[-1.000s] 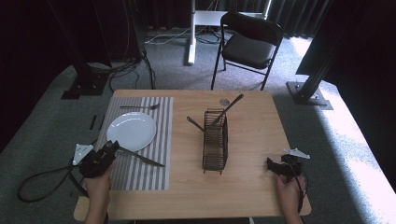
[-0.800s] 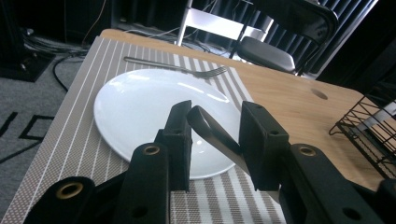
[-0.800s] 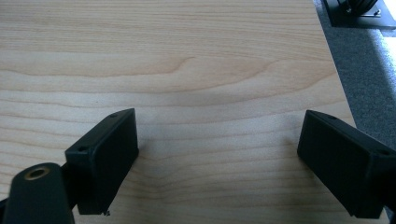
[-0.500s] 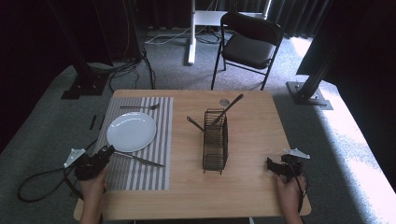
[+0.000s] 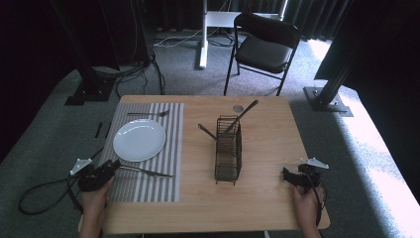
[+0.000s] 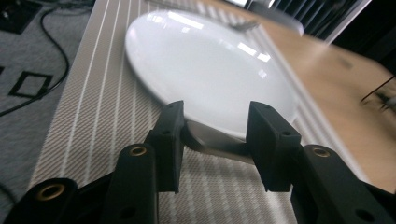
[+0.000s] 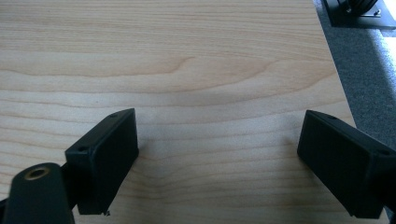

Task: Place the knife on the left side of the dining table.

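A silver knife lies on the striped placemat, just in front of the white plate. My left gripper sits at the mat's left front edge, at the knife's handle end. In the left gripper view the knife handle crosses behind the left gripper, whose jaws have just been opening; its pads stand apart and do not press on the handle. The plate rises beyond. My right gripper rests open at the table's right front corner, over bare wood.
A black wire caddy stands mid-table with two dark utensils leaning out of it. A fork lies behind the plate on the mat. A small round disc sits near the far edge. A chair stands beyond the table.
My left gripper has drawn back toward the front left and sunk to the mat. Its jaws stand wider now. The knife lies flat on the mat. The right gripper has kept still.
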`<act>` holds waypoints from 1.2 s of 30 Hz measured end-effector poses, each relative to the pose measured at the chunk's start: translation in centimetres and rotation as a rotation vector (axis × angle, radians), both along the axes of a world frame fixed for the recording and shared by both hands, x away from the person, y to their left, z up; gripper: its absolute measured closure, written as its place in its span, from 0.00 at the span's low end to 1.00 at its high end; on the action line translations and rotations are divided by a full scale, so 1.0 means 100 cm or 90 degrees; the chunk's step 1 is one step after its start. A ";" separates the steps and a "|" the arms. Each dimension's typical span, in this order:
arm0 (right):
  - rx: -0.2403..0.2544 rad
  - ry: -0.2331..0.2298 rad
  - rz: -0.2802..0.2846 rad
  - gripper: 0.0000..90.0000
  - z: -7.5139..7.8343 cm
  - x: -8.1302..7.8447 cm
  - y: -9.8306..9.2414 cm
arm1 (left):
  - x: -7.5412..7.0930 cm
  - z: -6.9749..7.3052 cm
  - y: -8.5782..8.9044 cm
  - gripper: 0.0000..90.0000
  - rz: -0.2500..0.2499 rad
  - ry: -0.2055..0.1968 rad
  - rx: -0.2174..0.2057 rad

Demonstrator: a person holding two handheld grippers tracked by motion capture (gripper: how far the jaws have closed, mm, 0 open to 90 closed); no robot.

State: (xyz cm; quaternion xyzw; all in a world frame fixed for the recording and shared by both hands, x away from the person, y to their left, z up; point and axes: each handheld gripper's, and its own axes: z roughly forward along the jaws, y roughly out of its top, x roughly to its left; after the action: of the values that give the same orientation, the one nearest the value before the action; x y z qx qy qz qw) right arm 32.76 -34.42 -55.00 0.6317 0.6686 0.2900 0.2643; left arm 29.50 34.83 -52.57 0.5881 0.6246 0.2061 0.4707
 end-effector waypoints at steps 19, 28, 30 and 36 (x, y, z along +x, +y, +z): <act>0.000 0.000 0.000 0.13 0.000 0.000 0.000 | 0.027 -0.013 0.000 0.61 -0.018 0.093 0.072; 0.000 0.000 0.000 0.13 0.000 0.000 0.000 | 0.021 -0.013 -0.014 0.52 -0.015 0.095 0.153; 0.000 0.000 0.000 0.13 0.000 0.000 0.000 | 0.017 -0.013 -0.013 0.51 -0.009 0.089 0.146; 0.000 0.000 0.000 0.13 0.000 0.000 0.000 | 0.000 -0.014 -0.015 0.46 -0.009 0.070 0.118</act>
State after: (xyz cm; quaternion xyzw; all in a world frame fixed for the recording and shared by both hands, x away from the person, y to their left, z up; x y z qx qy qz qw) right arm 32.76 -34.42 -55.00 0.6316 0.6686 0.2900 0.2643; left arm 29.49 33.33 -53.93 0.6435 0.6237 0.2273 0.3810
